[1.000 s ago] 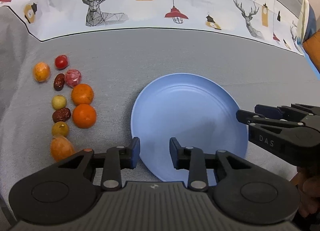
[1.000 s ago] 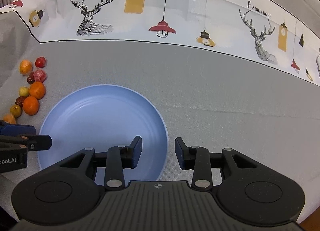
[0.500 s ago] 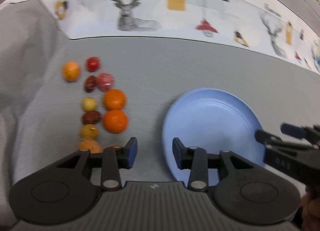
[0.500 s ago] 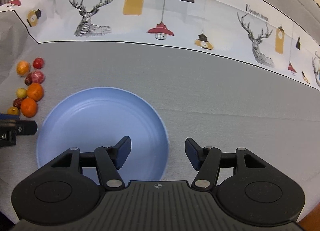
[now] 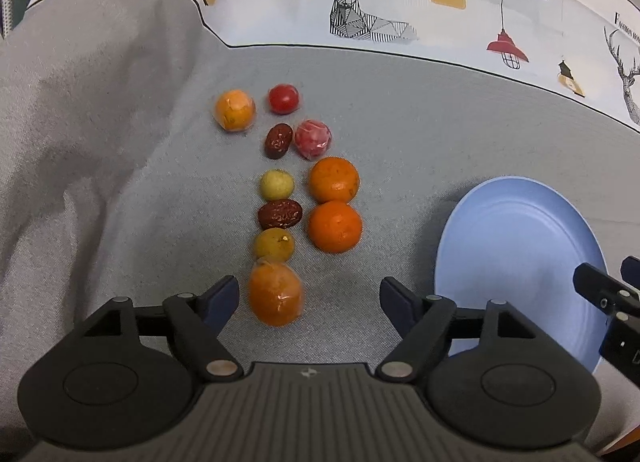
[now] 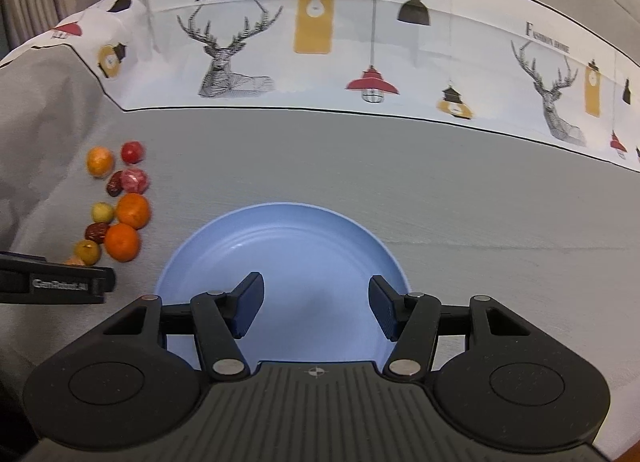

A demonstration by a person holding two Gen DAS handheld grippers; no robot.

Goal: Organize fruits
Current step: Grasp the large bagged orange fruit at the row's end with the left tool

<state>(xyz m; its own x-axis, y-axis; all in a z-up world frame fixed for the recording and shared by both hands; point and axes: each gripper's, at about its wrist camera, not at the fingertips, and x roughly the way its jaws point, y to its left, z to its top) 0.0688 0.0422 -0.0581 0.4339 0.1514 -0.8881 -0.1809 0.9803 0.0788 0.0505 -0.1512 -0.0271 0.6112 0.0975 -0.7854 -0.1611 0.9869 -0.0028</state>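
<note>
Nearby, the blue plate point(image 6: 280, 238) holds nothing. Both hand-held grippers gape: left point(image 5: 310, 296) beside a wrapped orange point(image 5: 275, 294), right point(image 6: 316, 304) over the plate.

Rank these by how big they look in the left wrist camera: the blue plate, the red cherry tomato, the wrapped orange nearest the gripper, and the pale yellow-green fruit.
1. blue plate
2. wrapped orange, though nearness to the camera enlarges it
3. and 4. pale yellow-green fruit and red cherry tomato: too alike to rank.

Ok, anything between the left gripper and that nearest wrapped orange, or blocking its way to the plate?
Nothing visible. The wrapped orange lies just inside the open left gripper; only bare cloth separates it from the blue plate.
</note>
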